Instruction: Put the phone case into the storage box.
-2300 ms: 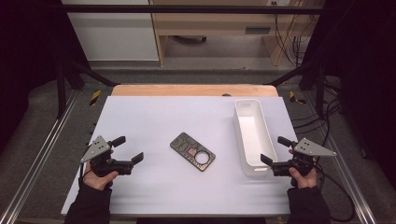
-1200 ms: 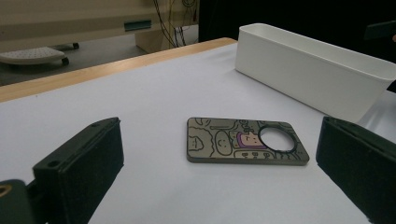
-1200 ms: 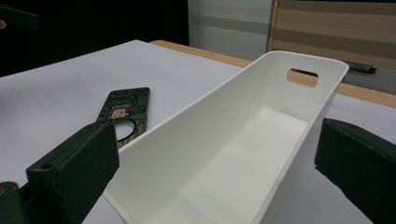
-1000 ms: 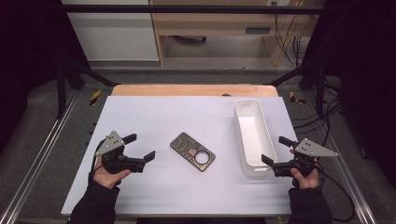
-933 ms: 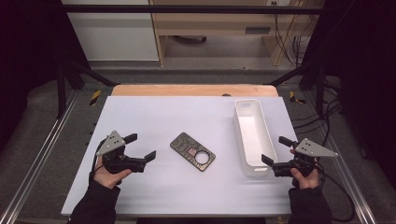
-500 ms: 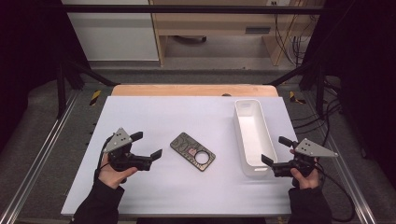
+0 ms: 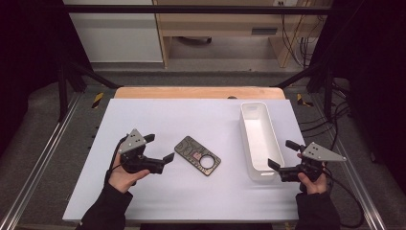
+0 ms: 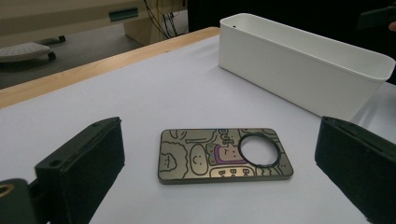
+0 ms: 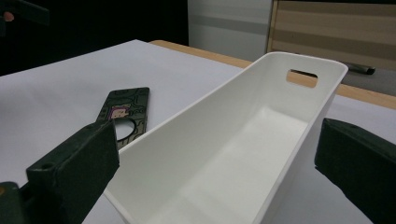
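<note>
A white-topped bench [image 7: 191,115] with a wooden strip along its far edge carries everything here. The largest thing on it is a long white bin [image 7: 260,140] on the right half, lying lengthways away from the person, empty inside, with a slot handle cut in its far end wall. In the right gripper view the bin [image 9: 243,140] sits directly ahead of the jaws. The left gripper [image 7: 159,152], held in the person's left hand [image 7: 123,172], hovers low over the bench with its jaws spread wide and nothing between them; it points toward the card just beside it. The right gripper [image 7: 282,155], held at the near right corner of the bin, also stands wide open and grips nothing. Smallest is a flat dark card [image 7: 197,155] covered in cartoon doodles, lying flat near the bench centre, between the left gripper and the bin, touching neither. In the left gripper view the card [image 8: 219,154] shows a round hole ringed in black and a purple patch; letters like "Bo" appear on it, but the rest cannot be read
</note>
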A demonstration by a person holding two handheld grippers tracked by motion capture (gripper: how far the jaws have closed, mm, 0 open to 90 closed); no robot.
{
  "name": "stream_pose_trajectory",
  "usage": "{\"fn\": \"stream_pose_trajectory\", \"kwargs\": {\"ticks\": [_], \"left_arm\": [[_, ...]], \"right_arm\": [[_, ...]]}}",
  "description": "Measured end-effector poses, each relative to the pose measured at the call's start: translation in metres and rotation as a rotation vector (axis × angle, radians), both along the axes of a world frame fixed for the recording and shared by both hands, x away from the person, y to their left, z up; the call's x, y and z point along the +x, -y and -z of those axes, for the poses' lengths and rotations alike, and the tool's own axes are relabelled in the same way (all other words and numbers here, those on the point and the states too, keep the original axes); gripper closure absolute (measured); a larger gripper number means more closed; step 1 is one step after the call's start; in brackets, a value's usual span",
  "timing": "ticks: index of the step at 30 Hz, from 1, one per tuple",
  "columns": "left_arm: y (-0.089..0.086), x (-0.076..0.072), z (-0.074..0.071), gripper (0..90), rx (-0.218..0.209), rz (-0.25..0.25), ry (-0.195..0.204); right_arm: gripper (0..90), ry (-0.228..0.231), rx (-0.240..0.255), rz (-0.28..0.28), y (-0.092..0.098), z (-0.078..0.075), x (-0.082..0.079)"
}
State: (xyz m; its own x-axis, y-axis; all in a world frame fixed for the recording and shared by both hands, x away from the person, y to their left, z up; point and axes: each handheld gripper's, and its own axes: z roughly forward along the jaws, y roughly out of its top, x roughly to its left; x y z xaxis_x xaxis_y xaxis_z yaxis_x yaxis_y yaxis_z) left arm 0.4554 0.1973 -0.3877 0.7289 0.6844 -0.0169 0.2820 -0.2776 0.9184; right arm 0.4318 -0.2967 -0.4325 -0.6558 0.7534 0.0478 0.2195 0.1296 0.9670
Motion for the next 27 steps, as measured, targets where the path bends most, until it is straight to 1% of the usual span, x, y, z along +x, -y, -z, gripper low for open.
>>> {"fn": "stream_pose_trajectory", "kwargs": {"ticks": [8,9,14,21,23,27], "left_arm": [[0.013,0.008,0.001,0.8,0.013,0.011,-0.011],[0.016,0.010,0.002,0.8,0.021,0.011,-0.010],[0.023,0.015,0.001,1.1,0.017,0.016,-0.013],[0.033,0.023,0.000,2.0,0.028,0.016,-0.020],[0.037,0.027,0.001,2.4,0.044,0.007,-0.022],[0.042,0.032,0.002,3.3,0.050,0.005,-0.032]], "right_arm": [[0.2,0.001,0.002,-0.001,0.000,0.000,0.000],[0.2,0.001,0.001,0.000,0.001,0.000,0.000],[0.2,0.001,0.000,-0.001,0.000,0.000,0.000],[0.3,0.000,-0.001,-0.003,0.000,0.000,0.000],[0.2,0.000,-0.001,-0.003,0.000,0.000,0.000],[0.2,0.000,0.000,-0.003,0.000,0.000,0.000]]}}
